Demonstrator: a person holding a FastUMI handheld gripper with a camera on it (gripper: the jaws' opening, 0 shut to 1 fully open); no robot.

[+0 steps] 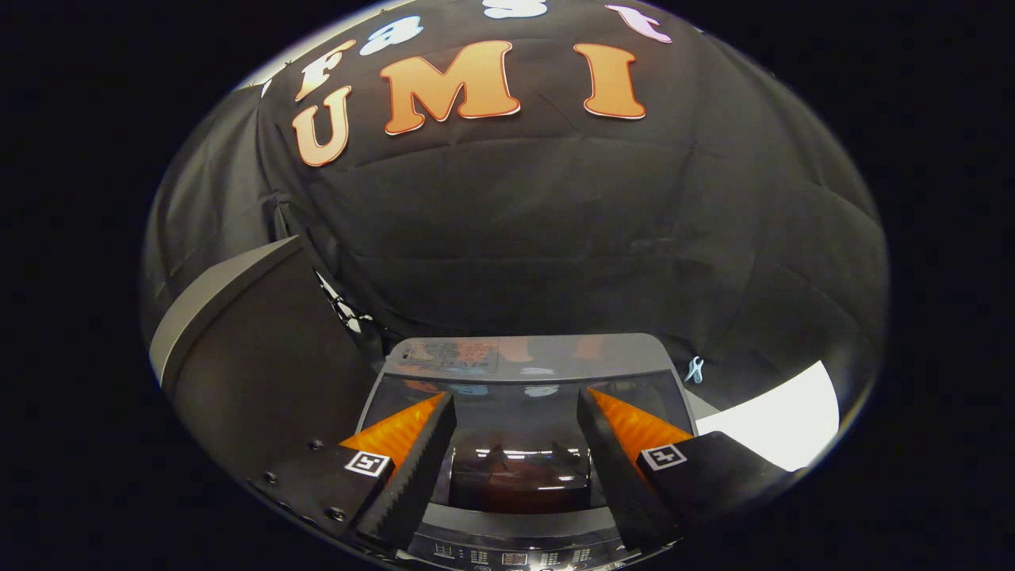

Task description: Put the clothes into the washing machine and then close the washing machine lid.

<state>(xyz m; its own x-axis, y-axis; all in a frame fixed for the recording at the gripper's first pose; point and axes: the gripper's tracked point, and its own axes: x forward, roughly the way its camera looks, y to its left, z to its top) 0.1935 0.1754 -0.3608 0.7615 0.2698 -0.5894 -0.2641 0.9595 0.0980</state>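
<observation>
While I hold it above the grey top-loading washing machine (523, 361), my gripper (515, 432) hangs released, fingers spread apart and grasping nothing. Between them the dark glossy glass lid (519, 416) lies flat, its front edge toward the control panel (507, 555).

Grey washing machine (523, 357), dark glossy lid (519, 444)

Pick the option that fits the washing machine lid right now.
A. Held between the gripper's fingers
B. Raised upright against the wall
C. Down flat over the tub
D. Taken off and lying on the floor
C: the glass lid lies flat on the washing machine, mirroring the open gripper and its fingers above it.
</observation>
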